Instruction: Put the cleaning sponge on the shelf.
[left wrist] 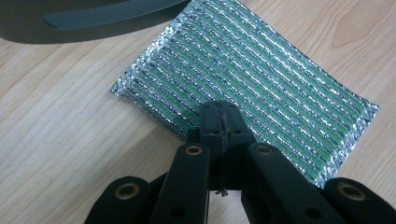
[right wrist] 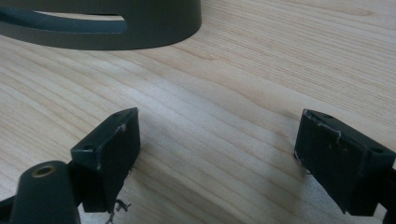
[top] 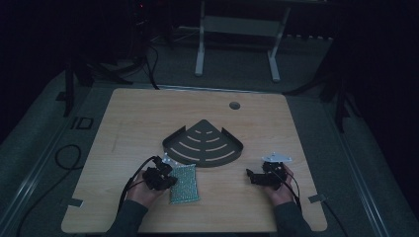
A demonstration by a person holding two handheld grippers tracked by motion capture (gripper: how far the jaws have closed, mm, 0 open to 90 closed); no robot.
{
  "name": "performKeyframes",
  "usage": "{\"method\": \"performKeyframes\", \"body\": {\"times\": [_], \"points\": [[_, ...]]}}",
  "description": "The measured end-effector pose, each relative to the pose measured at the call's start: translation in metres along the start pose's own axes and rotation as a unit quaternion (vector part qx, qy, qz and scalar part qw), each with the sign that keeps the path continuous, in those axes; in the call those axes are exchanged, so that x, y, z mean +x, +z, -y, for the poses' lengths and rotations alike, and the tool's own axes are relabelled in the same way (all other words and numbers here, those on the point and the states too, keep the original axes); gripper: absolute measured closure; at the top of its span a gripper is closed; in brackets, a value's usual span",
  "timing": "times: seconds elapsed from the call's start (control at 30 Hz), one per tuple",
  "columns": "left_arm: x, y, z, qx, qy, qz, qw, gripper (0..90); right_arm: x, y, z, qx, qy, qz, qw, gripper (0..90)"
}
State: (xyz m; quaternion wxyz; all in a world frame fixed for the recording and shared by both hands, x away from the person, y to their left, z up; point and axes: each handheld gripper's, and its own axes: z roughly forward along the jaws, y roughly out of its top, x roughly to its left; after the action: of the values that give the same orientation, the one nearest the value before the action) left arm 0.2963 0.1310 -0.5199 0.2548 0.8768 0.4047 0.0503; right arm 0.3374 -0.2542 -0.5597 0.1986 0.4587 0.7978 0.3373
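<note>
Early stage: scouring pad (left wrist: pixel 247 88) flat on table (top: pixel 148 113), just in front of corner rack (top: pixel 203 144), not yet lifted or placed.

Left gripper (left wrist: pixel 219 116): jaws pressed together at the near edge of the pad; whether any mesh is pinched between the tips cannot be told. Right gripper (right wrist: pixel 217 158): jaws spread wide, empty, over bare wood near the rack's curved wall. Rack unloaded. Judged remaining: secure hold on the pad, lift, transfer toward the rack. Count: one pad, one rack, two grippers, one table.
</note>
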Motion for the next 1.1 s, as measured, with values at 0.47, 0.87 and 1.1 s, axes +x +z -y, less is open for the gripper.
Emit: {"method": "performKeyframes", "body": {"times": [0.47,0.87,1.1], "points": [[0.016,-0.008,0.005,0.016,-0.003,-0.005,0.9999,90.0,0.000,0.000,0.000,0.000,0.000,0.000,1.0000,13.8],[0.034,-0.014,0.010,0.025,-0.014,-0.027,0.9992,89.9,0.000,0.000,0.000,0.000,0.000,0.000,1.0000,13.8],[0.044,-0.018,0.010,0.038,-0.014,-0.042,0.9983,89.6,0.000,0.000,0.000,0.000,-0.001,0.000,1.0000,13.8]]}}
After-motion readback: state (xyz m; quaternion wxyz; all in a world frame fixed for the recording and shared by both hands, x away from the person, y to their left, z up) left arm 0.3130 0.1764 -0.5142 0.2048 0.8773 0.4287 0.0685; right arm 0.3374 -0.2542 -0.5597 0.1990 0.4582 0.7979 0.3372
